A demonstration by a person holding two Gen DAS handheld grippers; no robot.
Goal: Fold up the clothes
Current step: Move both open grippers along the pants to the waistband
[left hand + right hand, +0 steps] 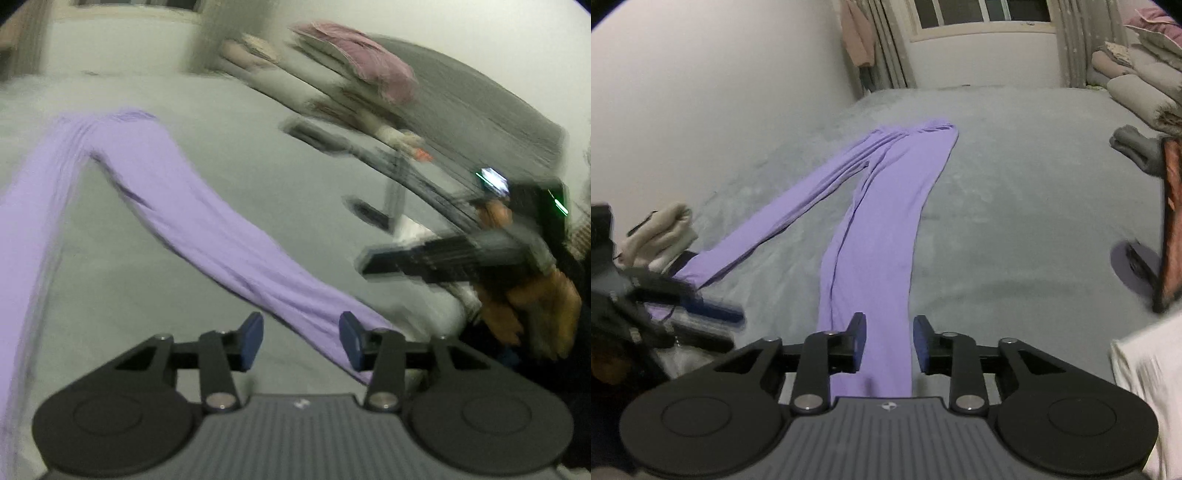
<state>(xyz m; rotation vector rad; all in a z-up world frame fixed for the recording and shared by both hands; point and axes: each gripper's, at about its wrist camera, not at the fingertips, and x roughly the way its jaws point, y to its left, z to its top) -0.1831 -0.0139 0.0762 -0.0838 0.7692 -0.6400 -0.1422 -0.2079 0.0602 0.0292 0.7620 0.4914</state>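
Observation:
Purple leggings (886,206) lie flat on the grey bed (1015,221), waistband far, legs spread toward me. My right gripper (890,343) is open just above the near end of the right leg, and the cloth runs under the gap between its fingers. In the left wrist view, which is blurred, the leggings (207,236) run diagonally, and one leg passes under my open left gripper (301,339). The left gripper (705,321) also shows in the right wrist view, by the left leg's hem. The right gripper (424,258), held in a hand, is a blur there.
Folded bedding and pillows (1137,88) are stacked at the bed's far right, with a grey folded item (1134,151) in front. A cream cloth (661,232) lies at the left, white cloth (1145,376) at the near right. A wall runs along the left, a window (979,14) behind.

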